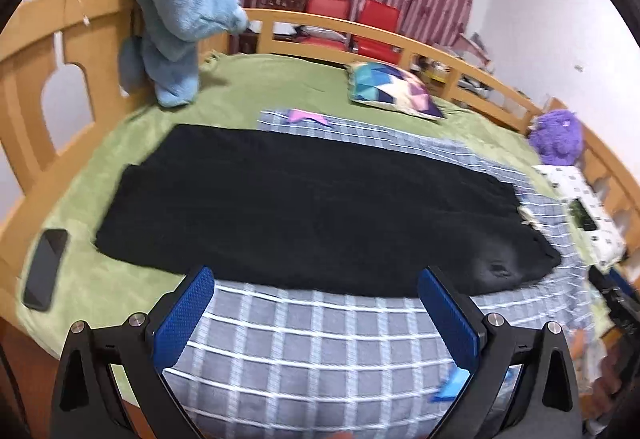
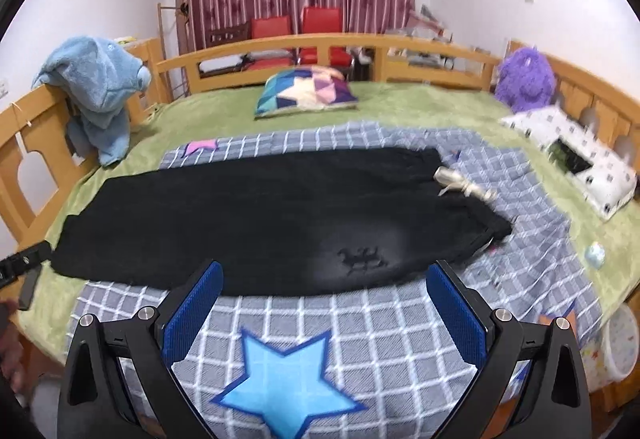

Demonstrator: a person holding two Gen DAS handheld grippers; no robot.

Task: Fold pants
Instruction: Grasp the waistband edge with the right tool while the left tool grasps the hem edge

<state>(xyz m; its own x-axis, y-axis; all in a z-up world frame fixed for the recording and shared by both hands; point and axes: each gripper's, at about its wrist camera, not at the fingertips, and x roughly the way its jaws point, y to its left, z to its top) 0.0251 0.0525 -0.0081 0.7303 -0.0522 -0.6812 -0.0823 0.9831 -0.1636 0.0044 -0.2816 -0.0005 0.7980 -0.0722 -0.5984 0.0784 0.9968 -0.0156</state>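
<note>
Black pants (image 1: pixel 304 207) lie flat and lengthwise on a grey checked blanket (image 1: pixel 320 343) on the bed, legs to the left, waist to the right. In the right wrist view the pants (image 2: pixel 260 215) show a small embroidered figure near the waist and a pale drawstring (image 2: pixel 460 183). My left gripper (image 1: pixel 316 275) is open and empty, just short of the pants' near edge. My right gripper (image 2: pixel 324 271) is open and empty, at the near edge by the waist end.
A phone (image 1: pixel 44 267) lies at the bed's left edge. A blue towel (image 1: pixel 176 11) hangs on the wooden rail (image 1: pixel 36 79). A patterned cushion (image 2: pixel 304 91), a purple plush (image 2: pixel 524 79) and a white box (image 2: pixel 576 163) sit on the green sheet (image 2: pixel 400 103).
</note>
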